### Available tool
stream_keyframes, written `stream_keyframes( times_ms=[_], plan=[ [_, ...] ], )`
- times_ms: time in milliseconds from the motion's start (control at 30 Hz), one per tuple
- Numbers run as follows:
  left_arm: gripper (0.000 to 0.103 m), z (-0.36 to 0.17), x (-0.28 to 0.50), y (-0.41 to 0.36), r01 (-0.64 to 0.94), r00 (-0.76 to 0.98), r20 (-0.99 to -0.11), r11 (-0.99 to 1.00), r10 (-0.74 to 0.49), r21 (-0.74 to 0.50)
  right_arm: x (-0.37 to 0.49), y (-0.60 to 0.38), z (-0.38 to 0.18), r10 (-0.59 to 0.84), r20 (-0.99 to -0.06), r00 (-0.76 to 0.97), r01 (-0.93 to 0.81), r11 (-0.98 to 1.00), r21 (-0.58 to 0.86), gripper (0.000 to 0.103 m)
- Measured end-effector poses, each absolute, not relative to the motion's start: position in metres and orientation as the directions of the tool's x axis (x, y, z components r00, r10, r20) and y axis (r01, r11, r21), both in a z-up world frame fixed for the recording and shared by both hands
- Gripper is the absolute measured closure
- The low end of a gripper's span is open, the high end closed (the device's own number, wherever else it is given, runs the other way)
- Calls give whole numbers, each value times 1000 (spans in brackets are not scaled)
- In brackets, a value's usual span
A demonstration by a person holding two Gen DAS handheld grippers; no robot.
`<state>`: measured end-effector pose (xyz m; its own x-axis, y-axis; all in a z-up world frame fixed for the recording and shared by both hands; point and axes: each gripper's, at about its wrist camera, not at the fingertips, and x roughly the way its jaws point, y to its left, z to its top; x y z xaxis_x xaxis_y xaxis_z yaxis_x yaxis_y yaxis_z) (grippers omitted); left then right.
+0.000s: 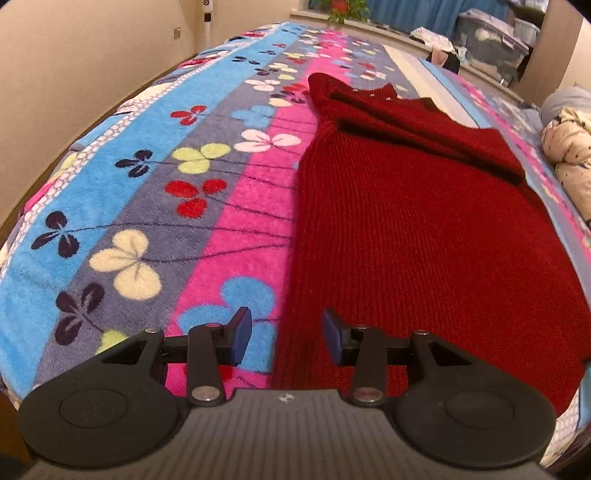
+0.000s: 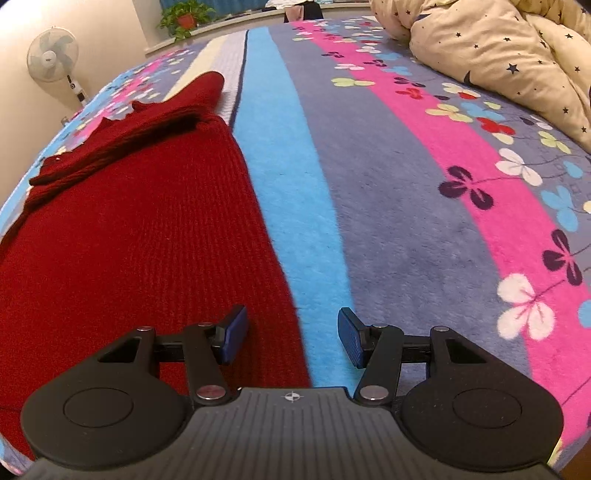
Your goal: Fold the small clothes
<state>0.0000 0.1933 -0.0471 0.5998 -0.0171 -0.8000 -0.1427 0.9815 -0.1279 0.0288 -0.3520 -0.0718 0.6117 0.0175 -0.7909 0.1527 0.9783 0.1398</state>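
Observation:
A dark red knitted sweater (image 1: 424, 229) lies flat on the striped flowered blanket (image 1: 155, 206), its sleeves folded across the far end. My left gripper (image 1: 287, 338) is open and empty, hovering over the sweater's near left edge. The sweater also shows in the right wrist view (image 2: 129, 240). My right gripper (image 2: 291, 338) is open and empty over the sweater's near right edge, with the blanket's blue stripe (image 2: 295, 206) between its fingers.
A cream star-patterned quilt (image 2: 498, 55) is bunched at the bed's far right. A standing fan (image 2: 53, 55) and a potted plant (image 2: 184, 16) stand beyond the bed. Storage boxes (image 1: 491, 40) sit past the far edge.

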Motion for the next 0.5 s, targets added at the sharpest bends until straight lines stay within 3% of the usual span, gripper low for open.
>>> stream_keyframes(
  times_ms=[500],
  plan=[
    [56, -54, 2, 197, -150, 579, -815, 982, -7, -115, 35, -342, -78, 5, -803, 596, 126, 987, 100, 47]
  ],
)
